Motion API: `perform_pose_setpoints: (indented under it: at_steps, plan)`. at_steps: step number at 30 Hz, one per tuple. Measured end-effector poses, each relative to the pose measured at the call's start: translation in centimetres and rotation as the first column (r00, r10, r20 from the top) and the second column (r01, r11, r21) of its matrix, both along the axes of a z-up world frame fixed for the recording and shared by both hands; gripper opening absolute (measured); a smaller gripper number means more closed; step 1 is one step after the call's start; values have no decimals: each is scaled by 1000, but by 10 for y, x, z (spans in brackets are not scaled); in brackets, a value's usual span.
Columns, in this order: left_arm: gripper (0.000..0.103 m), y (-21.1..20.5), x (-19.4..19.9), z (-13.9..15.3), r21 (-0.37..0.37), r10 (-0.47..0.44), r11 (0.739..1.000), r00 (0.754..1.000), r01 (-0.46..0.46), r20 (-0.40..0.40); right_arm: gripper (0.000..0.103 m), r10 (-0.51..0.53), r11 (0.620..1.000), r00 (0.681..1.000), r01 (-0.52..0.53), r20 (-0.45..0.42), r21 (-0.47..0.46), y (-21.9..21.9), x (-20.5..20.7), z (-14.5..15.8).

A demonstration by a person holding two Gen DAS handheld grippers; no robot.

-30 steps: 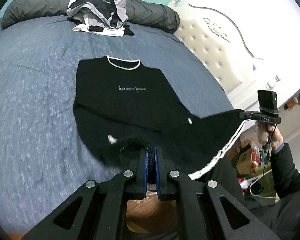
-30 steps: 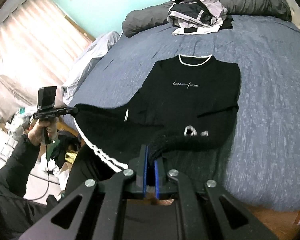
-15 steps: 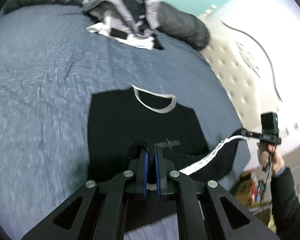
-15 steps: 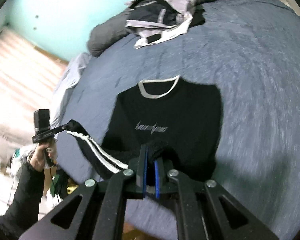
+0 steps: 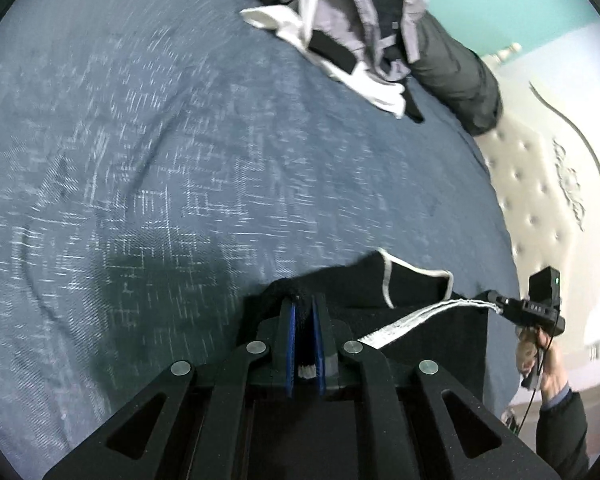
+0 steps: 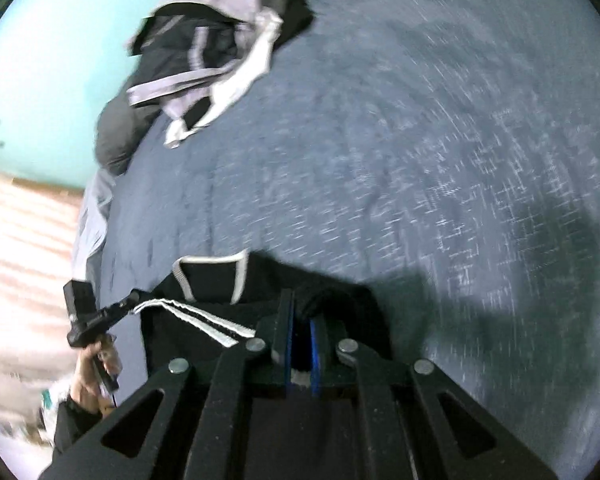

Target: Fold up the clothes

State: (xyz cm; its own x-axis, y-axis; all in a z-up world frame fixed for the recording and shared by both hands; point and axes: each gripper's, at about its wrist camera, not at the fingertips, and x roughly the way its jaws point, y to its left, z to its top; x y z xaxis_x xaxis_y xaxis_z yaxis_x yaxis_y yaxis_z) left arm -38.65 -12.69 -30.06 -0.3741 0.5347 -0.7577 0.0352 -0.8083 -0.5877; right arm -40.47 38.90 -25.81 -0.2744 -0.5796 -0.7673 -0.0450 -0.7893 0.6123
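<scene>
A black sweater (image 5: 428,320) with a white-trimmed collar (image 5: 416,270) lies on the blue bed (image 5: 180,160). My left gripper (image 5: 304,308) is shut on one corner of its white-striped hem. My right gripper (image 6: 300,312) is shut on the other hem corner. The hem (image 6: 196,316) is stretched between them and held over the collar (image 6: 212,264). In the left wrist view the right gripper (image 5: 500,302) shows at the right, and in the right wrist view the left gripper (image 6: 130,298) shows at the left.
A heap of grey, black and white clothes (image 5: 352,12) lies at the far side of the bed, also in the right wrist view (image 6: 208,52), against a dark grey bolster (image 5: 460,80). A tufted cream headboard (image 5: 540,200) stands at the right.
Both grippers have carried the sweater's hem forward from the near bed edge up over the body to the collar, folding the sweater in half.
</scene>
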Motion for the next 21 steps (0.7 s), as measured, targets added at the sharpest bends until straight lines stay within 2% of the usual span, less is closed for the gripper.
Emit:
perform_pose_setpoints:
  at_steps: [4,6,7,8,9,10,11,12,14,15,18,21]
  plan:
    - [15,-2,0,-1,30,28,999,999,-27,-23,8,-55,998,998,55,9,10,4,-9,-20]
    - [30,-6,2,3,60,53,997,998,-50,-35,10,-84,996,996,84,-18,-34,8,-8,-18]
    - [51,-10,4,6,79,77,994,996,-73,-47,13,-86,995,996,85,-34,-49,9,-7,-16]
    - [60,-15,6,10,90,100,991,993,-94,-60,17,-83,995,996,81,-45,-52,9,-6,-14]
    - [64,-17,7,15,90,113,990,991,-106,-73,19,-85,996,994,82,-69,-41,10,-4,-9]
    - [64,-19,9,19,85,118,990,989,-110,-86,36,-87,996,992,85,-94,-29,10,-2,-4]
    - [64,-21,10,23,80,122,990,988,-115,-99,56,-101,995,987,98,-122,-28,13,-1,2]
    - [64,-20,12,27,56,117,992,987,-111,-112,62,-115,993,982,112,-150,-28,17,0,8]
    - [64,-13,14,33,-22,84,996,987,-88,-136,62,-134,991,973,129,-190,-35,23,3,19]
    - [64,-10,15,33,-45,68,996,987,-75,-143,62,-121,992,972,124,-203,1,23,4,24]
    - [64,2,15,29,-101,27,994,988,-43,-154,62,-16,987,969,55,-248,152,10,12,30]
    - [64,6,11,16,-154,15,987,990,-37,-138,62,116,953,964,-41,-239,300,-9,22,17]
